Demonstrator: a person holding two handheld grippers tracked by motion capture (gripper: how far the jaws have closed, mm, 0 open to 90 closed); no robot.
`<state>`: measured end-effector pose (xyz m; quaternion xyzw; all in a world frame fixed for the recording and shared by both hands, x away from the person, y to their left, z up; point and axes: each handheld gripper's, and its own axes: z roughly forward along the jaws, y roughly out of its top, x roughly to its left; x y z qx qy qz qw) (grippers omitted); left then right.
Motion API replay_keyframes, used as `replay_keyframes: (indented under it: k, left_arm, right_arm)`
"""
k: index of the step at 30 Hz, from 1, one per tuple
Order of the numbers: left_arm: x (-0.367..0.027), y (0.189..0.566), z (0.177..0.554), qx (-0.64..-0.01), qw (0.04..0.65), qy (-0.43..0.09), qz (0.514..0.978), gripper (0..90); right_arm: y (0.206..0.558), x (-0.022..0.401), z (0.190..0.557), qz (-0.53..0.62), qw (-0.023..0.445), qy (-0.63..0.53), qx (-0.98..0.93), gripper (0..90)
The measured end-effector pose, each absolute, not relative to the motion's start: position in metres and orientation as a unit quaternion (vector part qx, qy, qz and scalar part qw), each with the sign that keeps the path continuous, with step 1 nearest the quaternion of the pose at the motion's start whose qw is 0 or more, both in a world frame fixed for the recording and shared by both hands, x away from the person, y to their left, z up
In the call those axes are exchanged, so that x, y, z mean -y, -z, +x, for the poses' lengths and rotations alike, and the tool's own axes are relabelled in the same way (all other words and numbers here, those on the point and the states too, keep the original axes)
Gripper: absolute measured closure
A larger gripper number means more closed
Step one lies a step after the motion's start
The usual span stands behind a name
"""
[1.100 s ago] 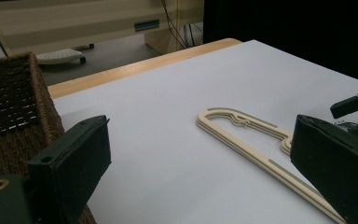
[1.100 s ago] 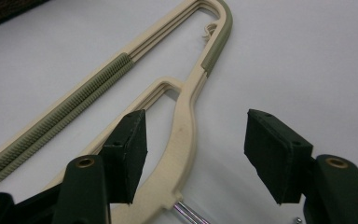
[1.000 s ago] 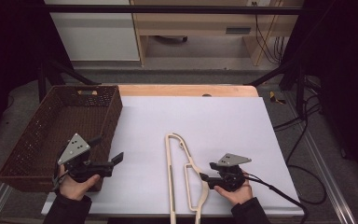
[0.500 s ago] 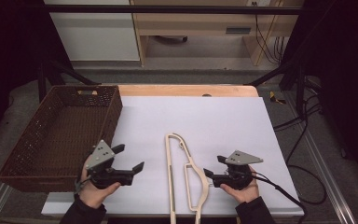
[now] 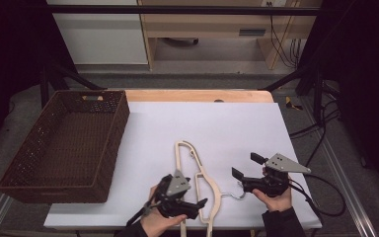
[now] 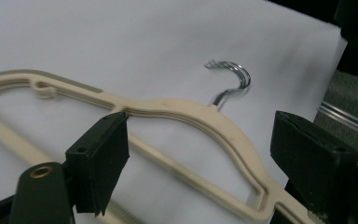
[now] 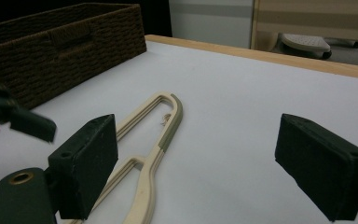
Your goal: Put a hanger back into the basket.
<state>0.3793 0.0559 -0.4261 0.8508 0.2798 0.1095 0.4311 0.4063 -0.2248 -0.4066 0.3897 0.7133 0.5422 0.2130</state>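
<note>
Left gripper (image 5: 203, 202) jaws just been narrowing, not yet pressing, straddling the shoulder of the cream hanger (image 5: 197, 180). Right gripper (image 5: 246, 167) jaws just been widening, gaping over nothing, beside the hanger's metal hook (image 6: 230, 79). Hanger lying flat near the table's (image 5: 237, 123) near edge. Advising square bite on the shoulder. Basket (image 5: 64, 148) well left of the hanger; open room beyond it.

High view looks down from above the near edge of the bench (image 5: 237, 123), while both gripper views sit low and close, sharing the cream hanger (image 6: 177, 116) mid-frame.
</note>
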Motion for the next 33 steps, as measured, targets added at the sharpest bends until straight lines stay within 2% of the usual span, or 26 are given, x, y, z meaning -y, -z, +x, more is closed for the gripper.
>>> replay_keyframes:
  k: [1,6,7,14,17,28,33]
  left_arm:
    - [-0.042,0.434,0.380,-0.282,0.419,-0.104,0.857,21.8]
    - [-0.023,0.450,0.382,-0.289,0.397,-0.086,0.867,26.4]
    - [-0.019,0.453,0.382,-0.289,0.393,-0.083,0.869,30.7]
    - [-0.003,0.470,0.380,-0.298,0.374,-0.057,0.876,42.3]
    - [0.001,0.474,0.378,-0.303,0.361,-0.063,0.880,48.1]
    - [0.004,0.474,0.374,-0.330,0.359,-0.074,0.870,56.3]
    - [0.000,0.471,0.376,-0.335,0.350,-0.058,0.873,59.4]
  right_arm:
    - [0.405,0.227,0.406,0.390,0.216,-0.542,-0.712,13.3]
    - [0.403,0.230,0.404,0.393,0.218,-0.547,-0.706,13.4]
    - [0.402,0.231,0.404,0.393,0.219,-0.545,-0.707,13.4]
    - [0.403,0.230,0.405,0.396,0.217,-0.542,-0.709,13.4]
    - [0.404,0.230,0.405,0.398,0.215,-0.541,-0.709,13.5]
    - [0.405,0.228,0.406,0.397,0.213,-0.538,-0.713,13.8]
    - [0.405,0.229,0.405,0.396,0.210,-0.537,-0.715,13.9]
